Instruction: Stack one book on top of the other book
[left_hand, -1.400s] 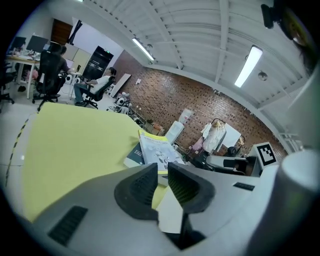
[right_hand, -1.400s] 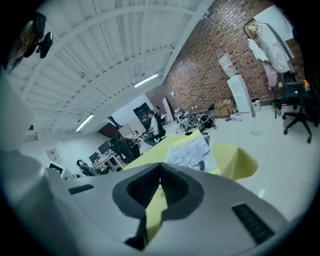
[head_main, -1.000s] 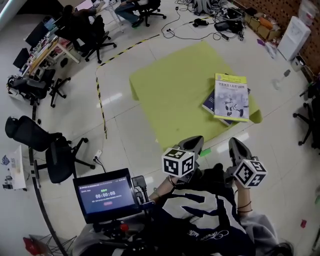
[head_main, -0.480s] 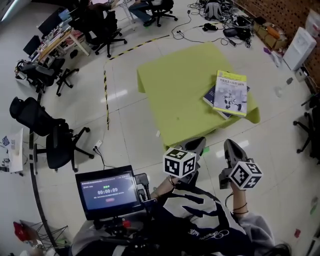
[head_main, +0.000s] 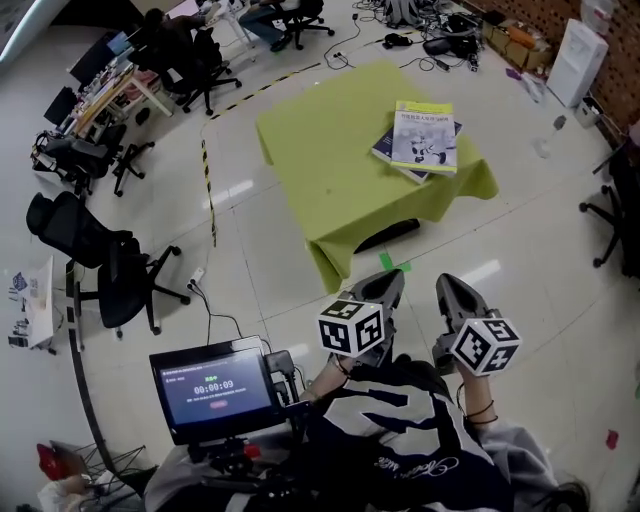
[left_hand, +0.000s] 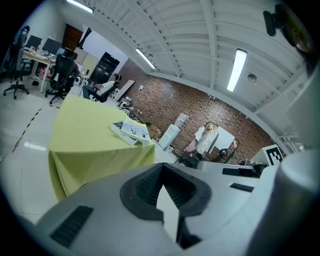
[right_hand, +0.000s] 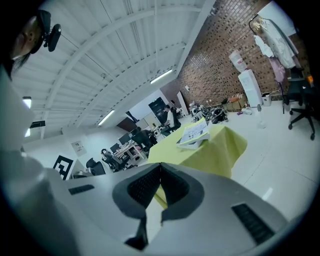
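Two books lie stacked near the far right corner of the yellow-green table (head_main: 330, 170): a yellow-covered book (head_main: 426, 136) rests on top of a dark blue book (head_main: 386, 148). The stack also shows in the left gripper view (left_hand: 131, 131) and in the right gripper view (right_hand: 194, 134). My left gripper (head_main: 388, 286) and right gripper (head_main: 449, 290) hang over the floor, well short of the table, close to the person's chest. Both are shut with nothing between the pads.
Office chairs (head_main: 110, 280) stand at the left, more chairs and desks (head_main: 150, 70) at the far left. A tablet on a stand (head_main: 212, 386) sits at the lower left. Cables and boxes (head_main: 450, 35) lie behind the table. Yellow-black tape (head_main: 207, 190) runs across the floor.
The view has drawn back from the table: the table and book stack sit farther up the picture. Both grippers stay shut and empty near the body.
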